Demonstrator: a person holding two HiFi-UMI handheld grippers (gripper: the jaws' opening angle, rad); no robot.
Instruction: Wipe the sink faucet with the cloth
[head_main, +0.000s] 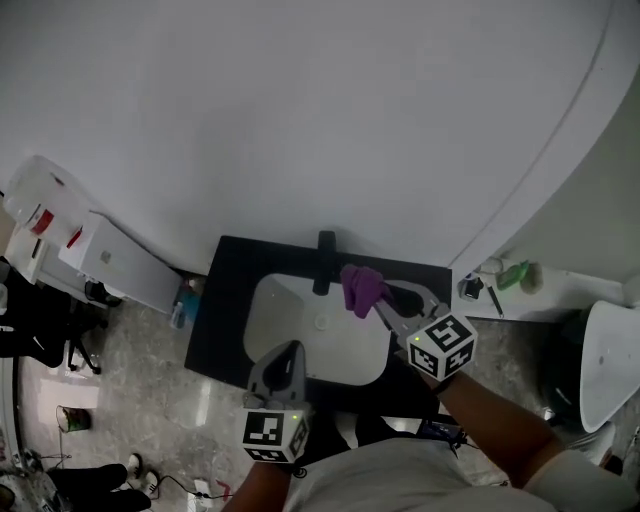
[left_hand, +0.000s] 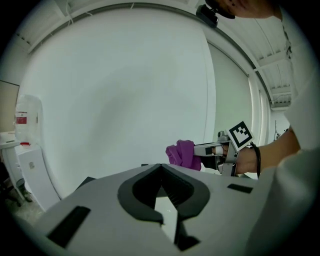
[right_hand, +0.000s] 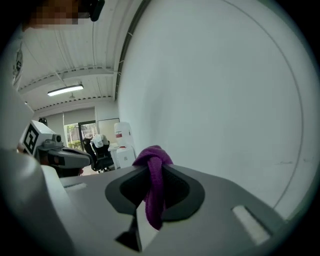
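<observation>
White wall (head_main: 300, 120) rises behind our black counter (head_main: 225, 300). Our right gripper (head_main: 375, 304) pinches the cloth (head_main: 362, 287) beside the faucet (head_main: 325, 250) at the counter's back edge. Our left gripper (head_main: 292, 349), jaws pressed together, hangs over the sink (head_main: 275, 320).

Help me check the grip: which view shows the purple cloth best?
Right gripper view: the right gripper pinches the purple cloth close up. Head view shows it small beside the faucet; left gripper view, a distant bunch.

faucet (head_main: 325, 262) behind sink (head_main: 280, 322), cloth (head_main: 362, 288) just right of faucet, above sink
</observation>
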